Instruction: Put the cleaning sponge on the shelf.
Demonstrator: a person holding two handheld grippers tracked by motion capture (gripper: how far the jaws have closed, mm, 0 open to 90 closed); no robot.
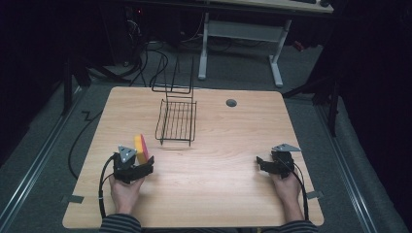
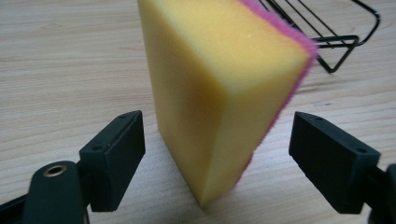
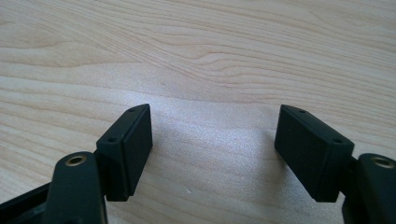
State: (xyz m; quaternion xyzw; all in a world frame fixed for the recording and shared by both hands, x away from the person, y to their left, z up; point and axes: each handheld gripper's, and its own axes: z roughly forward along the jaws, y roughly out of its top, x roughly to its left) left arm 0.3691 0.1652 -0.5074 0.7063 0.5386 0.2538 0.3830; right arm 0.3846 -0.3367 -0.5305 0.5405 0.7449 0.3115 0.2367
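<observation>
Sponge [image 2: 219,88] upright between open left tongs [image 2: 217,154], untouched, table [image 2: 60,70]

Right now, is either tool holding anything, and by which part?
Nothing is held. The left tool is open, its jaws on either side of the upright sponge without touching it. The right tool is open over bare table.

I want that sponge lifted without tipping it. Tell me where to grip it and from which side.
Grip the sponge across its two broad faces, yellow foam and pink pad, about mid-height. It stands upright on a narrow edge between the open jaws of the left gripper, so come in level from the person's side and close there.
</observation>
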